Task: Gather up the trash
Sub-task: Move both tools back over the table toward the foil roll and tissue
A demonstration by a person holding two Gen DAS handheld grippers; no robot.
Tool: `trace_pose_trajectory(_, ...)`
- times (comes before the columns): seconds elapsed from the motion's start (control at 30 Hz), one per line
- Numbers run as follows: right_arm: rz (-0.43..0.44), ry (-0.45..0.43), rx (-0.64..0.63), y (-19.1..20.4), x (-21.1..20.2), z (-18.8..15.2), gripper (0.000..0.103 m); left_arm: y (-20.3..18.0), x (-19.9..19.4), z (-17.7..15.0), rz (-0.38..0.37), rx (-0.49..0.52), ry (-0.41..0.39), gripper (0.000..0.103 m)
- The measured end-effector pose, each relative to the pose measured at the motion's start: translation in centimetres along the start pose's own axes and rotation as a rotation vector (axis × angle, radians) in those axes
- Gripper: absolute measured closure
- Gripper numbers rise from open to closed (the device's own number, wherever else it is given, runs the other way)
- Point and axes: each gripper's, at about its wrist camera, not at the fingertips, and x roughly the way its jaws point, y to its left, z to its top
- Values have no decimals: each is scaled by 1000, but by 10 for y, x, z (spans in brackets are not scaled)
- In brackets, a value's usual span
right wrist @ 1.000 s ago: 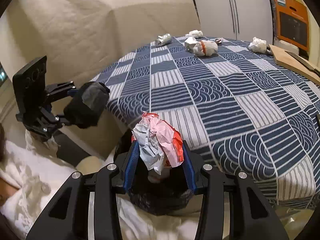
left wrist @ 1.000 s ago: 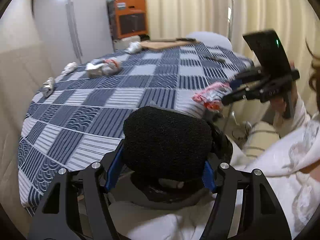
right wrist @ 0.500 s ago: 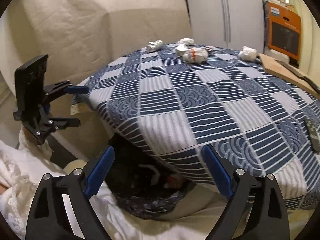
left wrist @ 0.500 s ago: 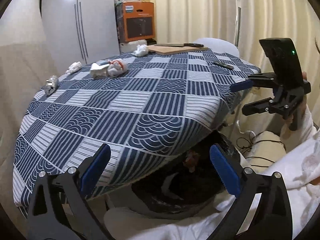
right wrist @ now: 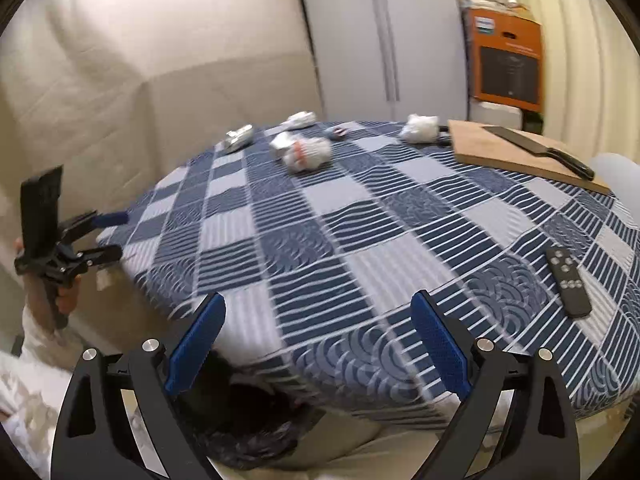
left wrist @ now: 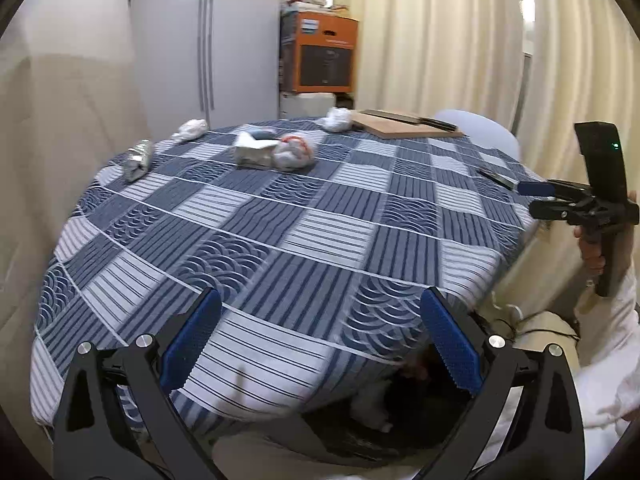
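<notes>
Both wads are dropped; left hand-held gripper (left wrist: 320, 344) and right hand-held gripper (right wrist: 318, 346) have just been opening, empty. Risk: far paper wad (left wrist: 294, 152) overreach snags tablecloth (left wrist: 320, 240).

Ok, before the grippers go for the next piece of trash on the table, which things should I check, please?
1. Left gripper open and empty: ok.
2. Right gripper open and empty: ok.
3. Crumpled wads at the table's far side, nothing in the way: ok.
4. Knife lies on the cutting board, away from the wads: ok.
5. Room left in the black bag under the table edge: cannot tell.
</notes>
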Motion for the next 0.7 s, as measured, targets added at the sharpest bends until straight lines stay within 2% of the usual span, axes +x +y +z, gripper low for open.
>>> trace_pose_trajectory(0.27, -94, -10, 24, -28, 15, 41, 13, 43, 12, 28, 83, -71, -10, 6)
trace_pose_trajectory(0.6, -114, -16, 42, -46, 37, 97, 12, 88, 28, 64, 202, -105, 5, 6)
trace_pose_trajectory(0.7, -127, -11, 33, -47, 47, 119, 12, 99, 36, 75, 211, -96, 22, 6)
